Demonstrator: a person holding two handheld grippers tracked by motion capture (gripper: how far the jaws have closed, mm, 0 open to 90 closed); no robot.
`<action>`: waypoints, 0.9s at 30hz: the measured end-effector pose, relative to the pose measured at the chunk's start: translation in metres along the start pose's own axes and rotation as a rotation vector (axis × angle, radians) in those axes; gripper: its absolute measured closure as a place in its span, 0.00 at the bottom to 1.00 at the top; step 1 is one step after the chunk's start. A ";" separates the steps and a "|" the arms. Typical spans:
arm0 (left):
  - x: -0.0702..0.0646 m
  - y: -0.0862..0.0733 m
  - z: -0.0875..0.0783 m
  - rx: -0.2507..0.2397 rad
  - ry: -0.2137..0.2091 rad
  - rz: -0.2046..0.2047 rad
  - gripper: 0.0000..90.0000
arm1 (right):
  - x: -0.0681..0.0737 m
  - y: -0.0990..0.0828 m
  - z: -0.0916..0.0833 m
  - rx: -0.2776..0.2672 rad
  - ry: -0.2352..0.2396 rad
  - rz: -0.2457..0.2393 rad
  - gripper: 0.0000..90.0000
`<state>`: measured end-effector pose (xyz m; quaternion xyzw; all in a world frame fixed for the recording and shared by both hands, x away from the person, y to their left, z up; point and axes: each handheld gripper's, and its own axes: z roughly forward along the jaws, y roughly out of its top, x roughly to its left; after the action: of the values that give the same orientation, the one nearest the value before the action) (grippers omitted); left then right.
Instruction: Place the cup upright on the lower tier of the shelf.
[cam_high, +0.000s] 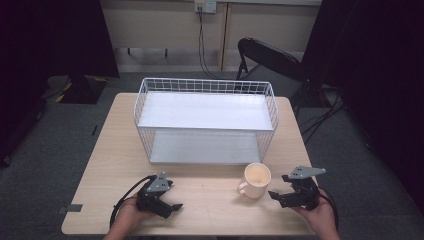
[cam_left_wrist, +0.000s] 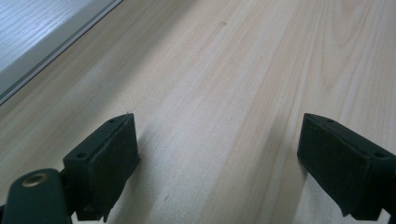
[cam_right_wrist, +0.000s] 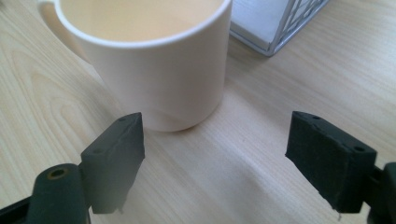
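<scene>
A cream mug (cam_high: 256, 180) stood upright on the wooden table (cam_high: 210, 200), near the front edge and just in front of the right end of a white wire rack (cam_high: 206, 120), its handle turned toward the person's left. Its inside looked bare, a pale cream wall with nothing lying in it as far as the high view and the right gripper view showed. The rack had two flat white shelves, one above the other, and both lay bare. The right gripper (cam_high: 281, 196) rested low over the table just to the right of the mug, apart from it, its jaws spread wide and holding nothing; in its own view the mug (cam_right_wrist: 149, 60) rose just ahead of the left jaw. The left gripper (cam_high: 170, 206) sat well apart at the front left, jaws likewise wide over bare wood.
</scene>
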<state>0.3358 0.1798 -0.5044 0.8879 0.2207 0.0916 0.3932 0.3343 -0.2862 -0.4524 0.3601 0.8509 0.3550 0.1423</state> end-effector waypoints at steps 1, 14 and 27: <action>0.000 0.000 0.000 0.000 0.000 0.000 0.13 | 0.000 0.002 -0.002 -0.001 -0.001 -0.004 0.21; 0.000 0.000 0.000 0.000 0.000 0.000 0.13 | 0.000 0.020 -0.017 -0.025 0.002 -0.014 0.22; 0.000 0.000 0.000 0.000 0.000 0.000 0.13 | -0.001 0.038 -0.020 -0.043 0.010 -0.004 0.23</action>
<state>0.3358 0.1798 -0.5044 0.8878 0.2209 0.0916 0.3933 0.3444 -0.2785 -0.4118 0.3534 0.8446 0.3747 0.1465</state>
